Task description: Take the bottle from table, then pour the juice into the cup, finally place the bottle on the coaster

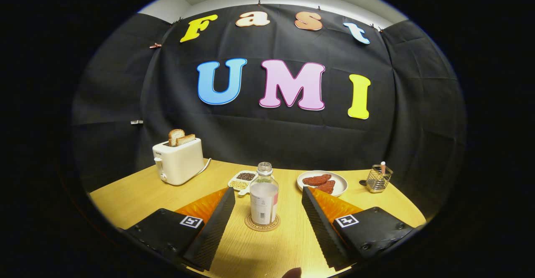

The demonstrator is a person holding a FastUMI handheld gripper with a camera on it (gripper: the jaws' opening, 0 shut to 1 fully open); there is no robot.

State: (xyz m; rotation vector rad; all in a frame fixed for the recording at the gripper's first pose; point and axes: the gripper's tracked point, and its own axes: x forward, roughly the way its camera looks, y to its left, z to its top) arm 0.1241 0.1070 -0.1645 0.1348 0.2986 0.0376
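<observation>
Currently, one bottle, one coaster, one toaster with two bread slices, one plate, one divided dish and one wire holder are counted on the table. The clear, uncapped, labelled bottle is seen upright, neck upward, standing on the coaster between the fingers. The gripper is held spread, touching nothing.

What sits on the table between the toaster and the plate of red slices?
In the gripper view, a small divided dish and the bottle on its coaster, between the open gripper fingers.
</observation>
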